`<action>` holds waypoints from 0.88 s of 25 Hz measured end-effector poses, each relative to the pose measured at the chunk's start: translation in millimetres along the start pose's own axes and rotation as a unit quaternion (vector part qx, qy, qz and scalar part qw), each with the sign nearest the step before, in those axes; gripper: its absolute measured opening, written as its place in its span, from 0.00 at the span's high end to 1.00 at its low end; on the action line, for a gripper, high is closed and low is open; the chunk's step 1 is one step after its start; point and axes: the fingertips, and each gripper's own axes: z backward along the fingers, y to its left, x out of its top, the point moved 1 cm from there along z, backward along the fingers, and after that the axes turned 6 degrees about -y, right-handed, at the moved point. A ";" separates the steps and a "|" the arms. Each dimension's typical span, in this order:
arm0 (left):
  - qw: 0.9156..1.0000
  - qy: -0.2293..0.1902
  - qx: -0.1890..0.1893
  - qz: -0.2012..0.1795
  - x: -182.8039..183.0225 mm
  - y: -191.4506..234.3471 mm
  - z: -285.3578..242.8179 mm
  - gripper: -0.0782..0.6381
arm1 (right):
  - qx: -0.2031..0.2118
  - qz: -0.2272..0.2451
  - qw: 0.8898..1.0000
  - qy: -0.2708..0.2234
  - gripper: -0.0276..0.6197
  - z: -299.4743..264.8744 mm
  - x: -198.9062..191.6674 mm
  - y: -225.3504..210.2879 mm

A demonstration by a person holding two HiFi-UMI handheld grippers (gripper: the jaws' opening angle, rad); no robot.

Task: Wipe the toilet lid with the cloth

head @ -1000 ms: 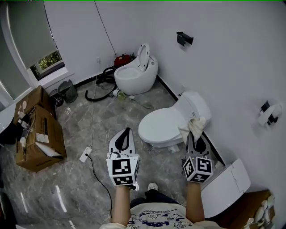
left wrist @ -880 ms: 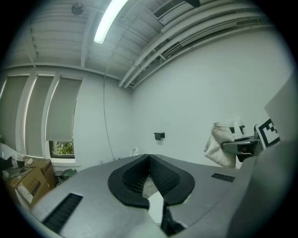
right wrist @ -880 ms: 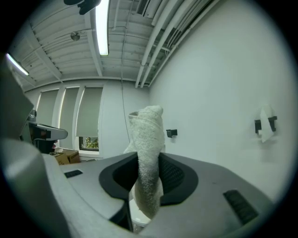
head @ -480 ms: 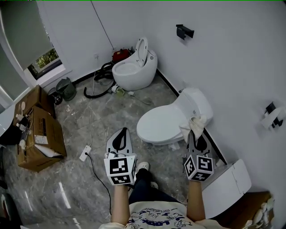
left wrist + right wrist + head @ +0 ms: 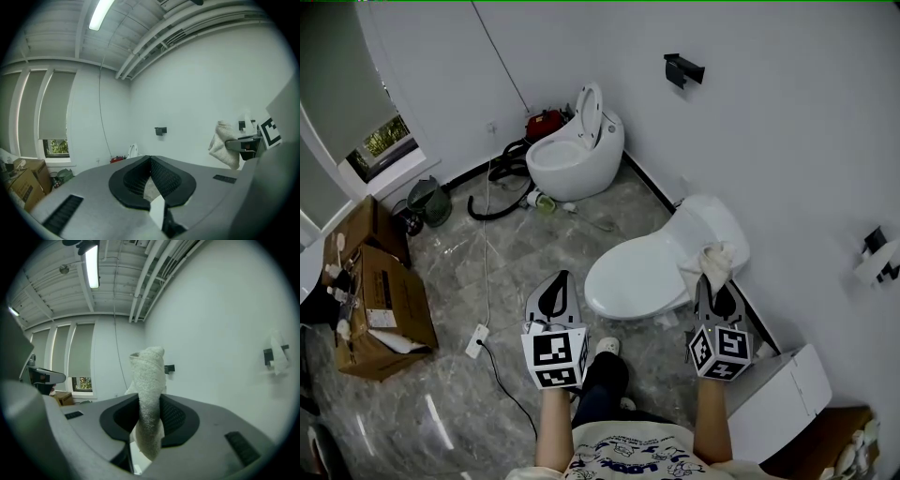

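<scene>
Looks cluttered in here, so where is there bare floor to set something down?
Bare floor lies between the near toilet and the cardboard boxes, crossed only by a thin cord. Crowded: hoses beside the far toilet, and the boxes' corner.

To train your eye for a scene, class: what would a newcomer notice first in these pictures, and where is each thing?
The right tool grips a pale terry cloth, seen in the head view against the near toilet's closed white lid. The left tool hangs shut and empty over the marbled floor. A second toilet, its lid raised, stands at the back of the room.
</scene>
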 end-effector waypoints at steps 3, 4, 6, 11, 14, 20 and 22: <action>1.000 0.000 -0.004 0.000 1.5 14.0 -37.4 0.89 | -0.004 0.002 1.000 -0.004 0.80 -38.4 2.3 1.0; 1.000 0.001 -0.007 0.000 2.3 18.0 -50.5 0.89 | -0.007 0.002 1.000 -0.005 0.80 -51.8 3.3 1.0; 1.000 -0.002 -0.013 0.000 7.6 27.6 -78.4 0.89 | -0.011 0.003 1.000 -0.004 0.80 -79.6 6.2 2.4; 1.000 -0.009 -0.026 0.002 20.8 58.3 -147.2 0.89 | -0.023 0.008 1.000 -0.004 0.80 -147.9 16.1 12.7; 0.999 -0.009 -0.033 0.005 20.3 77.0 -183.3 0.89 | -0.031 0.013 0.999 -0.002 0.80 -182.5 16.2 19.0; 0.999 0.009 -0.047 0.006 -0.2 99.5 -241.3 0.89 | -0.051 0.010 0.999 0.010 0.80 -232.9 1.9 21.6; 0.999 0.015 -0.049 0.010 -8.8 104.0 -254.8 0.89 | -0.054 0.011 0.998 0.019 0.80 -244.2 -6.6 22.1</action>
